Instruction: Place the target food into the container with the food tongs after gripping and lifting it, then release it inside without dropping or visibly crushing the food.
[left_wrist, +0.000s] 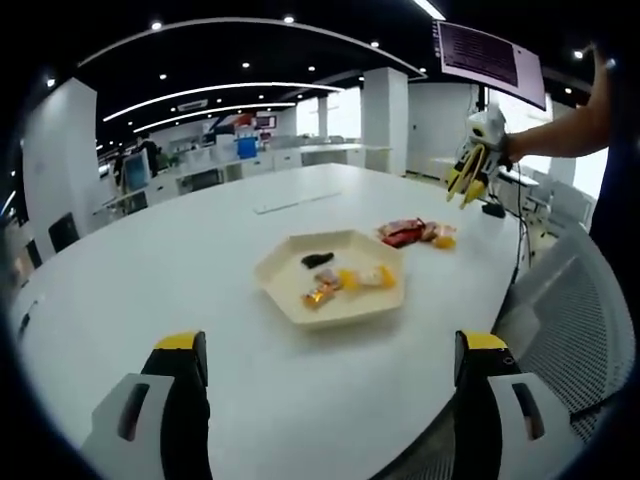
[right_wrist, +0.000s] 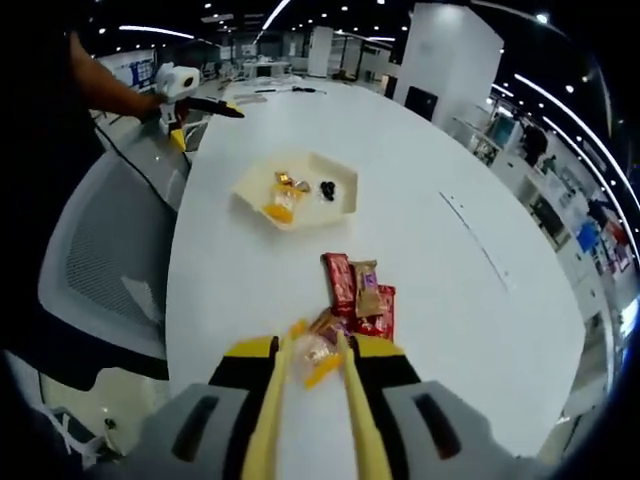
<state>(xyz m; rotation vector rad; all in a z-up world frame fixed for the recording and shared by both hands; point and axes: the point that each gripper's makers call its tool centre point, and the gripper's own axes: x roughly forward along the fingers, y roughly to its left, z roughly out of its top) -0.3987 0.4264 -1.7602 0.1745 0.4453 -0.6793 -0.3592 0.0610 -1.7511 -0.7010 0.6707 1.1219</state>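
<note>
A cream hexagonal tray (left_wrist: 285, 268) (right_wrist: 250, 180) sits mid-table holding several small snacks, some orange and one black. Beside it lies a loose pile of wrapped snacks (left_wrist: 412, 233) (right_wrist: 358, 288) in red and brown packets. My right gripper (right_wrist: 315, 352) is shut on yellow food tongs (right_wrist: 352, 400). A small orange clear-wrapped snack (right_wrist: 312, 358) sits between the tong arms, just short of the pile. In the left gripper view that gripper (left_wrist: 470, 170) hangs in the air beyond the pile, on a person's arm. My left gripper (left_wrist: 330, 345) is open and empty, short of the tray.
The white oval table (left_wrist: 200, 250) (right_wrist: 450, 300) has a grey mesh chair (left_wrist: 575, 310) (right_wrist: 110, 250) at its near edge. A flat pale strip (left_wrist: 295, 203) (right_wrist: 480, 240) lies on the table past the tray. Desks and pillars stand in the background.
</note>
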